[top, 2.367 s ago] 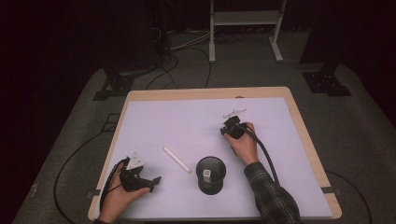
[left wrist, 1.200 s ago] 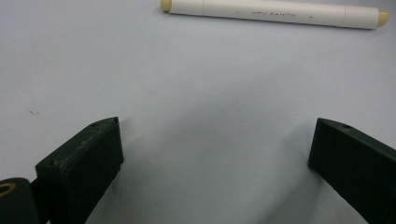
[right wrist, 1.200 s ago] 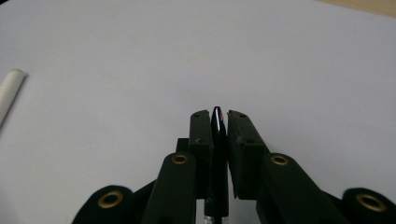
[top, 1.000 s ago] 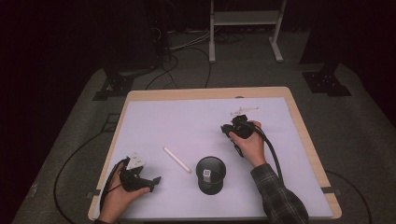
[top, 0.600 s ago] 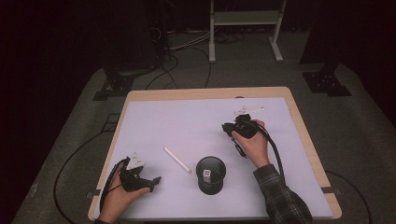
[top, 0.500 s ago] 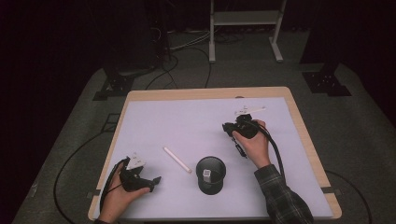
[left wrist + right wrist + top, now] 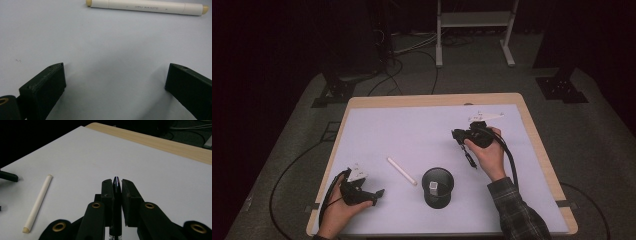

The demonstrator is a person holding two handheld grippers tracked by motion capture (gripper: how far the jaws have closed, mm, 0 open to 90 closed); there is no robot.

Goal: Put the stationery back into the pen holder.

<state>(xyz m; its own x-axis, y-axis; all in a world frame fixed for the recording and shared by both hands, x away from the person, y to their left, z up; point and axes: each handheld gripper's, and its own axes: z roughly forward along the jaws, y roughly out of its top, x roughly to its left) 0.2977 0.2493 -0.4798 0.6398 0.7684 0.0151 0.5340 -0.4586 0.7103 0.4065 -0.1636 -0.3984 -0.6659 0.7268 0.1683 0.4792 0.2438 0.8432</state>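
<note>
A marker (image 7: 401, 171) lies on the table (image 7: 432, 100) just left of the mesh cup (image 7: 437, 187); the right gripper (image 7: 458, 136), clamping a pen (image 7: 470, 159), is behind the cup, the left gripper (image 7: 379, 194) far left.

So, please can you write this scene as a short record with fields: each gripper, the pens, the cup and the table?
left gripper: jaws open, nothing between them, low over the table near the front left corner
right gripper: shut on a dark pen, lifted above the table
cream marker: lying flat, left of the cup, untouched
black mesh cup: upright, near the front edge
table: white sheet on a wooden top
</note>
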